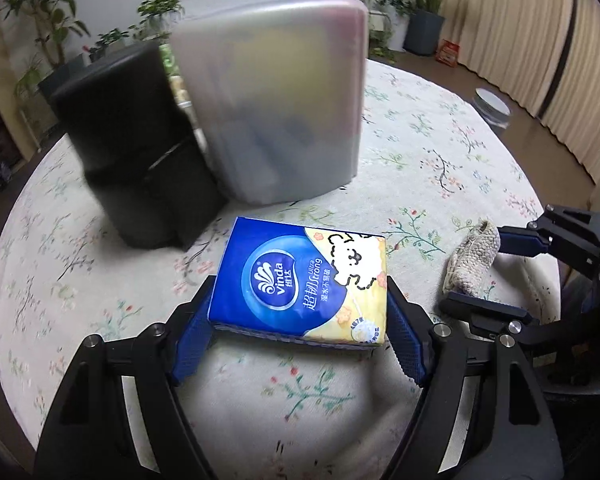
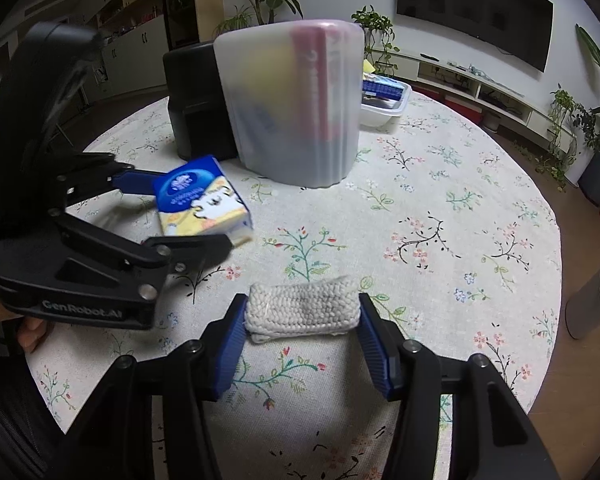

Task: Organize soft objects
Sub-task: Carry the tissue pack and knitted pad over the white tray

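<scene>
Between the blue pads of the left tool [image 1: 300, 322] sits a blue and yellow tissue pack [image 1: 300, 280], clamped at both side edges. Its far end is tilted up off the floral-clothed surface [image 1: 440, 148], and in the right wrist view the pack looks blurred. Just to its right, the right tool [image 2: 302, 322] grips a small cream knitted piece [image 2: 303, 309] by its two short ends, the pads pressed against the yarn; it lies low over the cloth, though whether it touches cannot be told. A person's hand [image 2: 20, 328] shows at the back of the left tool in the right wrist view. Farther off, near the middle of the surface, a frosted translucent bin [image 1: 276, 100] stands upright with dim coloured things inside. A black container [image 1: 132, 148] stands beside it on the left, touching or nearly so. Beyond both, a shallow clear tray [image 2: 384, 108] holds a blue item.
</scene>
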Demonstrator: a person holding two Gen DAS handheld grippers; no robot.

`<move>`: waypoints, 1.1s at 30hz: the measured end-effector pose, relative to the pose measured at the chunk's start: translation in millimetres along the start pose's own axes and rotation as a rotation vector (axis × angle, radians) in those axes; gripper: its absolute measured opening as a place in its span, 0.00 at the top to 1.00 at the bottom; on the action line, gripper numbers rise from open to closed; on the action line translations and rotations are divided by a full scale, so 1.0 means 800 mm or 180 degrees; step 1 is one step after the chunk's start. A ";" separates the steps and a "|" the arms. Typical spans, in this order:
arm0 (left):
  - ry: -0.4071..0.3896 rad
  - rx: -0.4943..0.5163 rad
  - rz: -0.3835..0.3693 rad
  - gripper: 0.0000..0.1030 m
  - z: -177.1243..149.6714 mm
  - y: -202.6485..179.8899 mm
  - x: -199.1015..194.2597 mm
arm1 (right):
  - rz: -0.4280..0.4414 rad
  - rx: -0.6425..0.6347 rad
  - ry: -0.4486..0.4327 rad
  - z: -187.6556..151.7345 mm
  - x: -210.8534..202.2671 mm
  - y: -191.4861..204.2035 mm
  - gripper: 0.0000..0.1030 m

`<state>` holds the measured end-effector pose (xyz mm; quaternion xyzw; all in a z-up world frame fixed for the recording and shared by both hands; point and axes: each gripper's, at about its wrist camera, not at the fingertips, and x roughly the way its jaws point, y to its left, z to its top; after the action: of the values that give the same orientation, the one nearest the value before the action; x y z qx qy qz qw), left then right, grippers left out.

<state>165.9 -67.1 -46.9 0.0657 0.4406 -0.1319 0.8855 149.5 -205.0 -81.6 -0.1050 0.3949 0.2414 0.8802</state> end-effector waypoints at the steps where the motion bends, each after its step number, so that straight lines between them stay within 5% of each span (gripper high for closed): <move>1: -0.0014 -0.0022 0.0020 0.27 -0.001 0.001 -0.003 | 0.0001 0.0007 0.0003 0.000 0.000 0.000 0.46; 11: -0.0137 -0.0366 0.0153 0.27 -0.019 0.051 -0.044 | -0.0039 0.0195 0.0036 0.009 -0.015 -0.023 0.46; 19: -0.0305 -0.0743 0.0375 0.27 -0.017 0.156 -0.092 | -0.0383 0.0276 -0.0065 0.047 -0.049 -0.092 0.46; 27: -0.0526 -0.0968 0.0753 0.27 0.045 0.278 -0.141 | -0.0684 0.0467 -0.0085 0.120 -0.065 -0.208 0.46; 33: -0.0515 -0.0922 0.0791 0.27 0.119 0.312 -0.125 | -0.0777 0.0551 -0.0085 0.194 -0.057 -0.265 0.46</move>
<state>254.0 167.2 90.1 -0.0193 0.3710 0.0383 0.9277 331.3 -345.2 54.0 -0.0727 0.3868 0.0991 0.9139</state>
